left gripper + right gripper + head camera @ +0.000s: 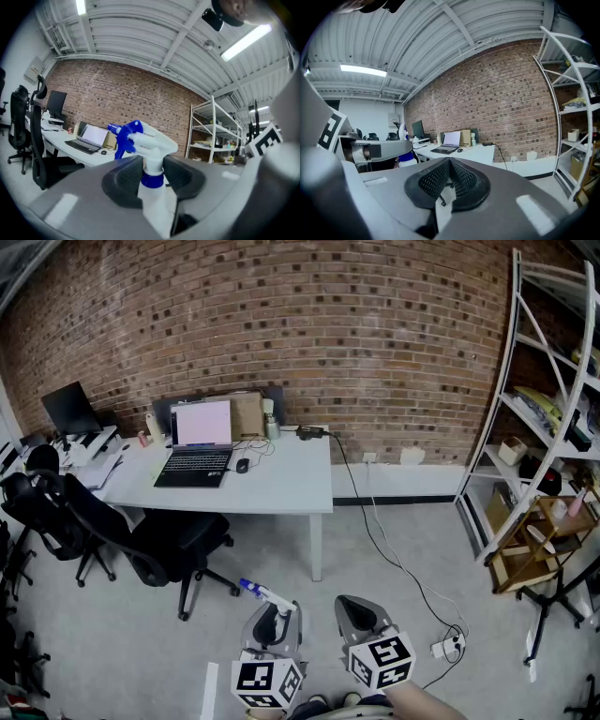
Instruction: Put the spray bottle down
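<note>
Fingers (123, 180) of left gripper (152, 174): closed from both sides on neck of white plastic spray bottle (149, 140) w/ blue trigger, just under blue collar, prob. so collar stops it slipping. Held upright, nozzle twd upper left of frame, so no spill. In head view sits bottom centre, over grey concrete floor (403, 549), well apart from white desk (286, 486) at centre left; not yet set down. Right gripper (450, 165): pads pressed together, empty, kept alongside, out of way.
</note>
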